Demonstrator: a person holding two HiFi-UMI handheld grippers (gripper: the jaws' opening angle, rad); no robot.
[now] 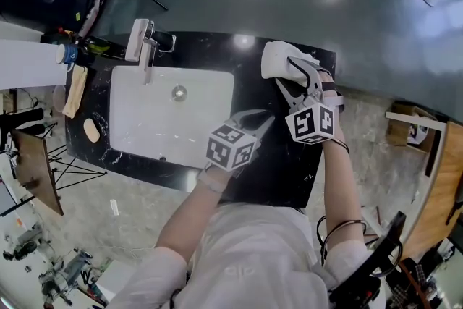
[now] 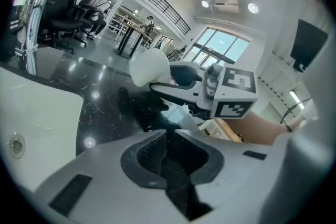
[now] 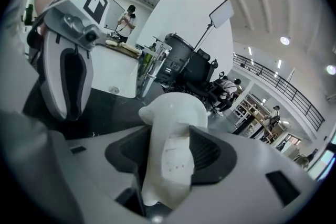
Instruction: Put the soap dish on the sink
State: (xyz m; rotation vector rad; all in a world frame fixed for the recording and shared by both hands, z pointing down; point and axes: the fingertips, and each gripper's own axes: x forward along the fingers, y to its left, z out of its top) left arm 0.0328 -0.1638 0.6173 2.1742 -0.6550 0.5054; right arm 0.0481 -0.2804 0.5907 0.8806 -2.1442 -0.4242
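Head view: a black marbled countertop (image 1: 249,87) carries a white rectangular basin (image 1: 155,116) with a round drain (image 1: 179,92) and a chrome faucet (image 1: 142,44) at its far edge. The right gripper (image 1: 293,76) is clamped on the white soap dish (image 1: 273,58), which it holds over the far right corner of the countertop, to the right of the basin; whether the dish touches the stone cannot be told. The left gripper (image 1: 258,121) hovers near the front edge, just beside the basin's front right corner, its jaws drawn together at the tips with nothing between them. A tan oval piece (image 1: 91,130) lies on the left end of the countertop.

Right gripper view: both dark pads press the flanks of the soap dish (image 3: 176,113), which stands on edge between them.

Left gripper view: the pads meet over bare countertop (image 2: 113,105); beyond them, the right gripper's marker cube (image 2: 234,93) and the soap dish (image 2: 149,68).
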